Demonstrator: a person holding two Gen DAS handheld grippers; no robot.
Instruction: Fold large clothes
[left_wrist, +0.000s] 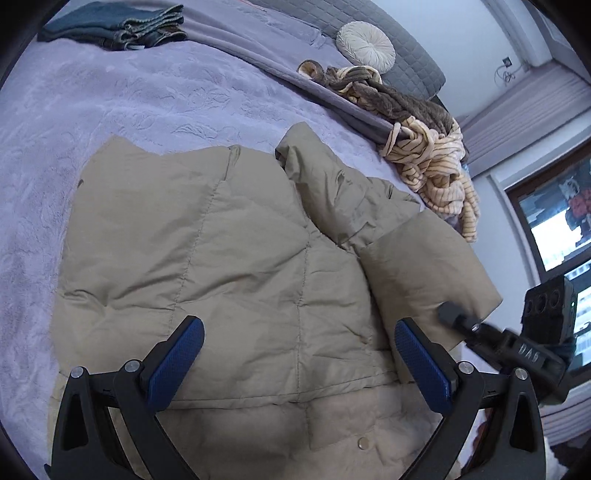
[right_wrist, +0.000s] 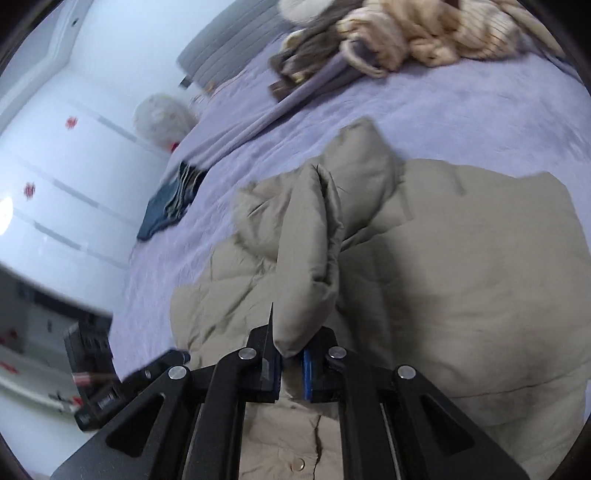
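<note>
A beige padded jacket (left_wrist: 229, 258) lies spread on the lilac bedspread (left_wrist: 110, 110), its collar toward the far side. My left gripper (left_wrist: 299, 354) hangs open just above the jacket's lower back, nothing between its blue pads. One sleeve (left_wrist: 417, 266) is lifted at the right; its cuff end is pinched by my right gripper (left_wrist: 448, 314), seen from the side there. In the right wrist view the right gripper (right_wrist: 291, 365) is shut on that sleeve (right_wrist: 306, 258), which rises in a fold from the jacket body (right_wrist: 461, 295).
Folded jeans (left_wrist: 118, 26) lie at the far left of the bed. A heap of brown and striped cream clothes (left_wrist: 424, 147) sits at the bed's right edge, a round cushion (left_wrist: 365, 44) behind it. White wardrobe doors (right_wrist: 55, 147) stand beyond the bed.
</note>
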